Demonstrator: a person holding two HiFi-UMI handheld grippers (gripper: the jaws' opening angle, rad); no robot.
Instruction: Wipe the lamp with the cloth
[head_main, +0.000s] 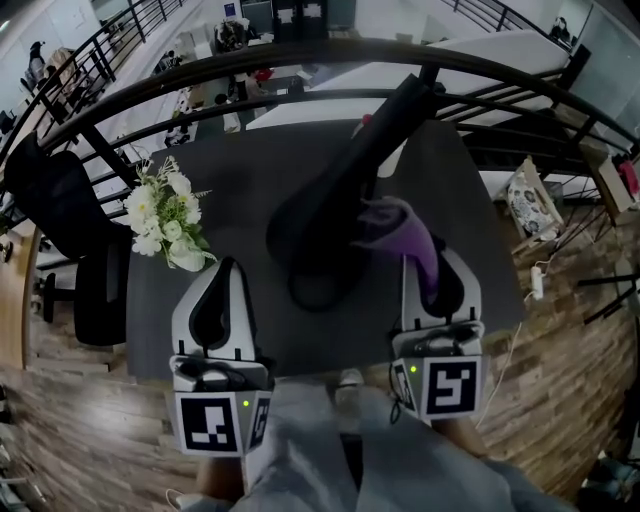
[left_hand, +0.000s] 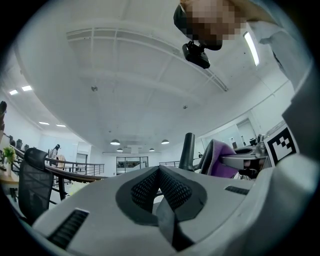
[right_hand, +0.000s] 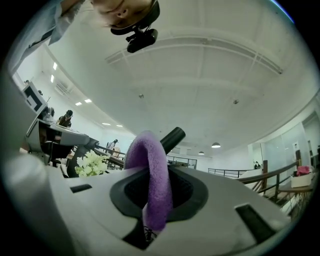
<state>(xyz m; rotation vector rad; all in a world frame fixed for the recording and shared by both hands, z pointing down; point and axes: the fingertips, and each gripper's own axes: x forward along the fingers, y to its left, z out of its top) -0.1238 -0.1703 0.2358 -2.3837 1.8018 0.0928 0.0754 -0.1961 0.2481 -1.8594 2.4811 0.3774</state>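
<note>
A black desk lamp (head_main: 340, 190) stands on the dark table (head_main: 240, 160), its arm leaning up to the right and its round base (head_main: 325, 285) near the front. My right gripper (head_main: 432, 268) is shut on a purple cloth (head_main: 400, 232) held up beside the lamp's arm. In the right gripper view the cloth (right_hand: 152, 180) bulges out between the jaws, with the lamp's tip (right_hand: 172, 138) just behind. My left gripper (head_main: 218, 285) hangs to the lamp's left, shut on nothing. The left gripper view shows the lamp arm (left_hand: 187, 150) and the cloth (left_hand: 220, 157) to the right.
A bunch of white flowers (head_main: 165, 215) lies on the table's left side, close to my left gripper. A black office chair (head_main: 60, 230) stands left of the table. A curved black railing (head_main: 300, 55) runs behind the table. The person's legs fill the bottom of the head view.
</note>
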